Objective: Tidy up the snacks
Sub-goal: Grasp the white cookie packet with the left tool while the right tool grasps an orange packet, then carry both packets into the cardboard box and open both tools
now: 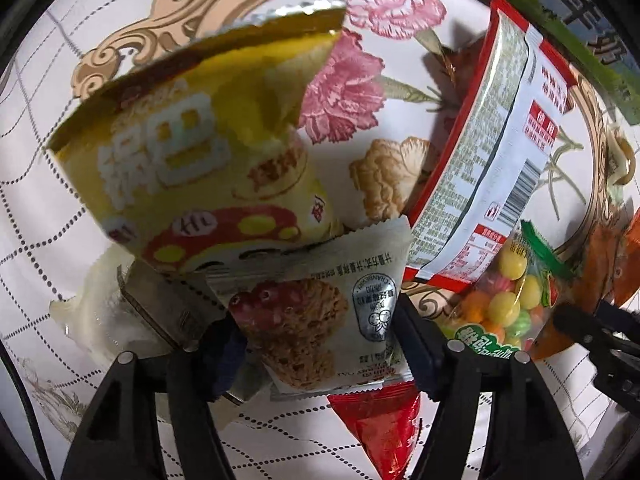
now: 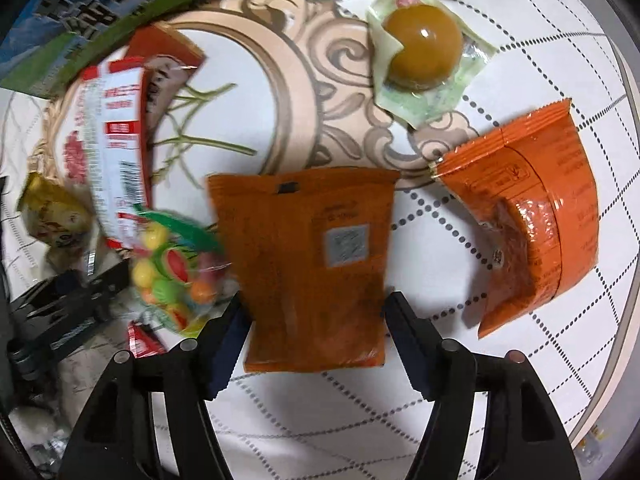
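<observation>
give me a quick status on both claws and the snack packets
Left claw shut on cranberry oat packet. Right claw astride flat orange packet, pads not touching it. Candy bag crowds its left finger.

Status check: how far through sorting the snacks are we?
Done, apparently: an orange packet, loose inside the open right gripper, lies beside a second orange packet. In hand: left gripper shut on the oat bar packet. Left: yellow bag, candy bag and red-and-white packet lie mixed.

floral tablecloth, green-edged box at back
</observation>
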`<state>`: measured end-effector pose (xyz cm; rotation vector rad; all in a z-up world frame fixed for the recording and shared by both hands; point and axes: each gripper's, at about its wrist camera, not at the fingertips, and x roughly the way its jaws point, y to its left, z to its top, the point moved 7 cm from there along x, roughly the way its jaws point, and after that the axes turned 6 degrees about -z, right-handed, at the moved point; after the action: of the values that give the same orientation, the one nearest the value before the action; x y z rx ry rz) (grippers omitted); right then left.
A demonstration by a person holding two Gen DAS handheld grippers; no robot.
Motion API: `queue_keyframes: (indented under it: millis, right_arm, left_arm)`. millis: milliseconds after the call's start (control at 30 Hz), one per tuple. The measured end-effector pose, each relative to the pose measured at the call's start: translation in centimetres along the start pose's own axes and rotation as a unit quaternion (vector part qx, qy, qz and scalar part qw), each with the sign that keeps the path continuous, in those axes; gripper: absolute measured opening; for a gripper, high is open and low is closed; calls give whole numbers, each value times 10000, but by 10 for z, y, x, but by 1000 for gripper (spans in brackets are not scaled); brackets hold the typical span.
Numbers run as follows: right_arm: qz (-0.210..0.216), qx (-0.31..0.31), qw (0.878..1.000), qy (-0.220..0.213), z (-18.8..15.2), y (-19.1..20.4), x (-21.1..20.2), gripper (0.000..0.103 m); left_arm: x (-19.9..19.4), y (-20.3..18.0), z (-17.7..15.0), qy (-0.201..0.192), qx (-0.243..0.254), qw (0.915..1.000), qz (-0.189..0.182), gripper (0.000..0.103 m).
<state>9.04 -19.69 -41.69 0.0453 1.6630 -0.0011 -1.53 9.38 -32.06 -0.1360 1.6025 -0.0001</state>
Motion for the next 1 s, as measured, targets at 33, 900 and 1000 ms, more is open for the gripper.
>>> queue_keyframes:
  millis: [33,900,1000]
  right_arm:
    - [6,35,10000,-63,-3,-3,-1,62]
    - [1283,138,9720,-1965,94,15,-248,53]
    - [1043,234,9717,-2105,145,27,-266,53]
  left_arm:
    - [-4,-8,8,-60,9,10000,6,50]
    - [-261,-74,105,-2084,1012,9712,-564,43]
    - [-269,-77,146,-2083,1106,9710,-384,43]
